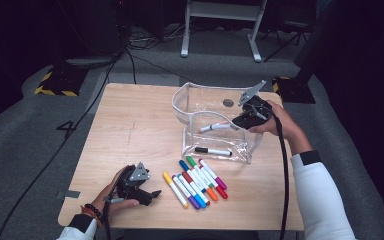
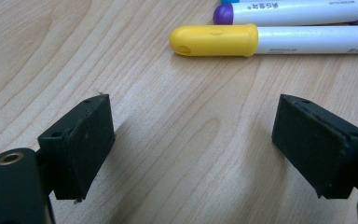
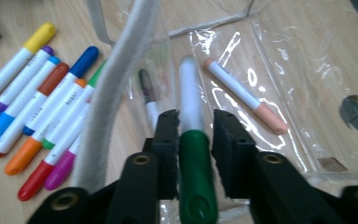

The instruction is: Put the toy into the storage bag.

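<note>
A clear plastic pouch (image 1: 195, 100) with a white rim stands open on the wooden table (image 1: 130, 125). My right gripper (image 1: 243, 119) hangs over its right side, shut on a green-capped marker (image 3: 193, 154) that points down into the pouch (image 3: 298, 60). Inside lie a peach-capped marker (image 3: 244, 95) and a black-capped marker (image 1: 212, 151). A row of several coloured markers (image 1: 195, 182) lies in front of the pouch. My left gripper (image 1: 147, 194) rests on the table left of the row, open, with a yellow-capped marker (image 2: 214, 39) just ahead of its jaws.
The pouch's thick white rim (image 3: 121, 70) runs close beside my right gripper's jaws. A dark round mark (image 3: 356, 112) shows through the pouch bottom. A cable (image 1: 282, 165) trails from my right gripper along the sleeve. Bare tabletop (image 1: 125, 115) lies left of the pouch.
</note>
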`<state>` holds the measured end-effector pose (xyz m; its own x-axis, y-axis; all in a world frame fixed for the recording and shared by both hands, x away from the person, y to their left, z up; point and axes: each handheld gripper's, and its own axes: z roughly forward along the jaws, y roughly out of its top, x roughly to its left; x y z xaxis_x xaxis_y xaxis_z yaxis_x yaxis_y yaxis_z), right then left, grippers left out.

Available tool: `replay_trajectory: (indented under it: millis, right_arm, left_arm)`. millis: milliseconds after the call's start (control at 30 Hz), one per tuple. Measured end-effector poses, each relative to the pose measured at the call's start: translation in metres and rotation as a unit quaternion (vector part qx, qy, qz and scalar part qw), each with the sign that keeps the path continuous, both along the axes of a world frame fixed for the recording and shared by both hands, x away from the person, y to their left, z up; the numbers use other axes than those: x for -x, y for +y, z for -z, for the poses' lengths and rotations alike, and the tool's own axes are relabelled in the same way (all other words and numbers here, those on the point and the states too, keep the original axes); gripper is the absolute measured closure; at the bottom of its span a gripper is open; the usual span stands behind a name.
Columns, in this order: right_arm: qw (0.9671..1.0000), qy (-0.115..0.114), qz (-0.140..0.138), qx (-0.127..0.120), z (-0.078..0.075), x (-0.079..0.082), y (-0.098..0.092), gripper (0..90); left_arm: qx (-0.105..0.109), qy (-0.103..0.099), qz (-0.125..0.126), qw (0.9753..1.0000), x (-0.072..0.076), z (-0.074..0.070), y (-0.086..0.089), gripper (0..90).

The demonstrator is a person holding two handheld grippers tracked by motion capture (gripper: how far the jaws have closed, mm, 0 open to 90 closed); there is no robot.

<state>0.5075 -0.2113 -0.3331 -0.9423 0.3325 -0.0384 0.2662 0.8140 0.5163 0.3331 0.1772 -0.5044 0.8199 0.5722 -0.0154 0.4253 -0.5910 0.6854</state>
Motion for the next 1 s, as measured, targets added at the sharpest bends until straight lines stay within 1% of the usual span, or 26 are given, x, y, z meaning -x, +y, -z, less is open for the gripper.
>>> replay_trajectory:
  millis: [33, 67, 100, 133, 167, 200, 267, 300, 333, 367, 467, 533, 600, 667, 733, 767, 800, 833, 867, 900, 933, 967, 1000]
  right_arm:
    - [1.0, -0.008, 0.004, 0.002, 0.0, 0.0, 0.0, 65.9]
    - [0.9998, -0.012, 0.016, 0.003, -0.001, 0.001, -0.001, 65.4]
    - [0.9996, -0.021, 0.019, 0.004, -0.001, 0.0, -0.002, 64.5]
    - [0.9996, -0.021, 0.019, 0.004, -0.001, 0.0, -0.002, 64.5]
    - [0.9995, -0.025, 0.021, 0.0, -0.002, 0.001, -0.003, 62.7]
    - [0.9982, -0.043, 0.04, -0.012, -0.006, 0.002, -0.008, 58.9]
    - [0.997, -0.054, 0.051, -0.022, -0.009, 0.003, -0.012, 55.1]
    - [0.9955, -0.068, 0.06, -0.027, -0.012, 0.006, -0.015, 52.2]
    - [0.9946, -0.074, 0.065, -0.033, -0.015, 0.007, -0.017, 52.1]
    - [0.9936, -0.078, 0.068, -0.045, -0.017, 0.009, -0.02, 51.9]
    - [0.9886, -0.094, 0.091, -0.073, -0.026, 0.016, -0.03, 46.5]
    - [0.986, -0.104, 0.098, -0.086, -0.032, 0.022, -0.037, 44.3]
    - [0.982, -0.117, 0.11, -0.099, -0.036, 0.028, -0.044, 41.9]
    - [0.9775, -0.122, 0.122, -0.121, -0.039, 0.035, -0.053, 39.6]
    - [0.9733, -0.138, 0.128, -0.131, -0.042, 0.045, -0.06, 38.1]
    - [0.9733, -0.138, 0.128, -0.131, -0.042, 0.045, -0.06, 38.1]
    - [0.9685, -0.152, 0.134, -0.145, -0.045, 0.056, -0.07, 37.2]
    - [0.9685, -0.152, 0.134, -0.145, -0.045, 0.056, -0.07, 37.2]
    - [0.964, -0.162, 0.141, -0.157, -0.046, 0.068, -0.079, 36.6]
    - [0.9635, -0.163, 0.143, -0.157, -0.046, 0.071, -0.082, 36.3]
    - [0.9621, -0.171, 0.146, -0.155, -0.045, 0.078, -0.087, 36.2]
    - [0.9621, -0.171, 0.146, -0.155, -0.045, 0.078, -0.087, 36.2]
    - [0.959, -0.178, 0.15, -0.162, -0.043, 0.089, -0.096, 36.2]
  left_arm:
    - [0.0, 0.0, 0.0, 1.0, 0.0, 0.0, 0.0, 13.2]
    - [0.0, 0.0, 0.0, 1.0, 0.0, 0.0, 0.0, 13.2]
    - [0.0, 0.0, 0.0, 1.0, 0.0, 0.0, 0.0, 13.2]
    - [0.0, 0.0, 0.0, 1.0, 0.0, 0.0, 0.0, 13.2]
    - [0.0, 0.0, 0.0, 1.0, 0.0, 0.0, 0.0, 13.2]
    - [0.0, 0.0, 0.0, 1.0, 0.0, 0.0, 0.0, 13.2]
    - [0.0, 0.0, 0.0, 1.0, 0.0, 0.0, 0.0, 13.2]
    - [0.0, 0.0, 0.0, 1.0, 0.0, 0.0, 0.0, 13.2]
    - [0.0, 0.0, 0.0, 1.0, 0.0, 0.0, 0.0, 13.2]
    - [0.0, 0.0, 0.0, 1.0, 0.0, 0.0, 0.0, 13.2]
    - [0.0, 0.0, 0.0, 1.0, 0.0, 0.0, 0.0, 13.2]
    - [0.0, 0.0, 0.0, 1.0, 0.0, 0.0, 0.0, 13.2]
    - [0.0, 0.0, 0.0, 1.0, 0.0, 0.0, 0.0, 13.2]
    - [0.0, 0.0, 0.0, 1.0, 0.0, 0.0, 0.0, 13.2]
    - [0.0, 0.0, 0.0, 1.0, 0.0, 0.0, 0.0, 13.2]
    - [0.0, 0.0, 0.0, 1.0, 0.0, 0.0, 0.0, 13.2]
    - [0.0, 0.0, 0.0, 1.0, 0.0, 0.0, 0.0, 13.2]
    - [0.0, 0.0, 0.0, 1.0, 0.0, 0.0, 0.0, 13.3]
    - [0.0, 0.0, -0.001, 1.0, 0.0, 0.0, 0.0, 13.2]
    - [0.0, 0.0, -0.001, 1.0, 0.0, 0.0, 0.0, 13.2]
    - [0.0, 0.0, -0.001, 1.0, 0.0, 0.0, 0.0, 13.2]
    - [0.0, 0.0, -0.001, 1.0, 0.0, 0.0, 0.0, 13.3]
    - [0.0, -0.001, -0.001, 1.0, 0.0, 0.0, 0.0, 13.3]
